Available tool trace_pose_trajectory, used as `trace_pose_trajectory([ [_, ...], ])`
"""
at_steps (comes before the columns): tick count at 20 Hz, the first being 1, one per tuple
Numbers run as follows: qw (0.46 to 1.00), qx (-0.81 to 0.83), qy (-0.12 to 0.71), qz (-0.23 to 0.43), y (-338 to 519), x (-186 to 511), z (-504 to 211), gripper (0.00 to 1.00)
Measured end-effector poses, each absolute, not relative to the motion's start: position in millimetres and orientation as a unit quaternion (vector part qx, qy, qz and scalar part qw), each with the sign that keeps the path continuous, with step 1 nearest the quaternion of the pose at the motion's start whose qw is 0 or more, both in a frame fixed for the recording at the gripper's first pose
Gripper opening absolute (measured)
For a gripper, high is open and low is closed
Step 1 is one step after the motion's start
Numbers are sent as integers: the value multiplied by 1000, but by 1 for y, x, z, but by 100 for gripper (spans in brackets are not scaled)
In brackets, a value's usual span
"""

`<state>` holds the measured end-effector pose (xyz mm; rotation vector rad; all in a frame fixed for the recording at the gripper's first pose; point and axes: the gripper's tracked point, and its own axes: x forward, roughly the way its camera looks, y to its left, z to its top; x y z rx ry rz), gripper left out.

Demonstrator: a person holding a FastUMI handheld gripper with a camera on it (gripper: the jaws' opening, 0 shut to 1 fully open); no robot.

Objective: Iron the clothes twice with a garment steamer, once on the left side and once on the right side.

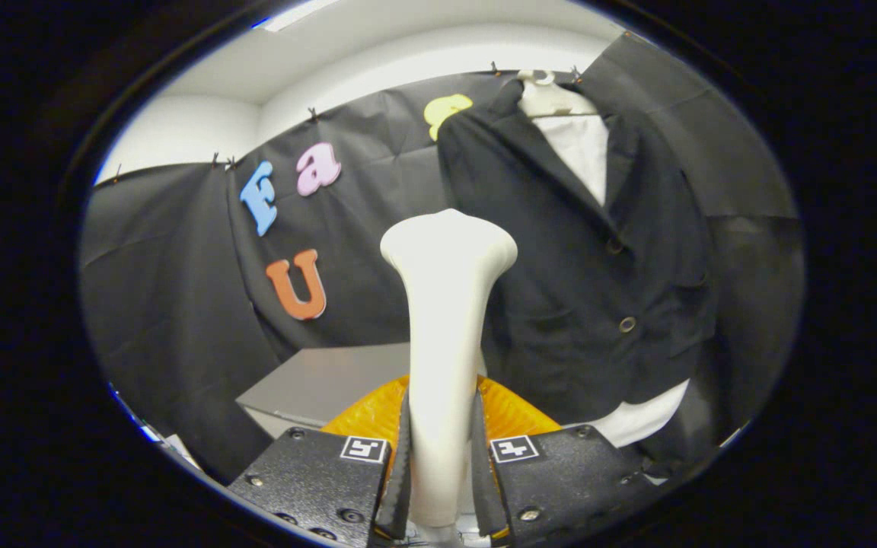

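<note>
Claw (441, 472): closed narrow on the steamer (444, 304), both fingers (400, 472) pressing its white handle from either side. Steamer: upright between the fingers, its flared head rising above them, just left of the jacket's lower front; contact between head and cloth cannot be told. Jacket (575, 251): dark, two buttons, hung on a white hanger (549, 95) against the booth wall, beyond the claw and to its right, with a white shirt (579, 144) showing at the collar and below the hem. Orange ribbed item (511, 415): directly behind the fingers, low. Worktop (324, 380): grey, beyond the claw to the left.
</note>
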<state>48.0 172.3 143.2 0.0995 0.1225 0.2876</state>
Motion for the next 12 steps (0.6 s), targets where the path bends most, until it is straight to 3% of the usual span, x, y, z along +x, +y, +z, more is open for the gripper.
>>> trace_pose_trajectory([
  [4,990,44,-25,133,135,66,206,36],
  [12,980,13,-117,163,101,122,300,36],
])
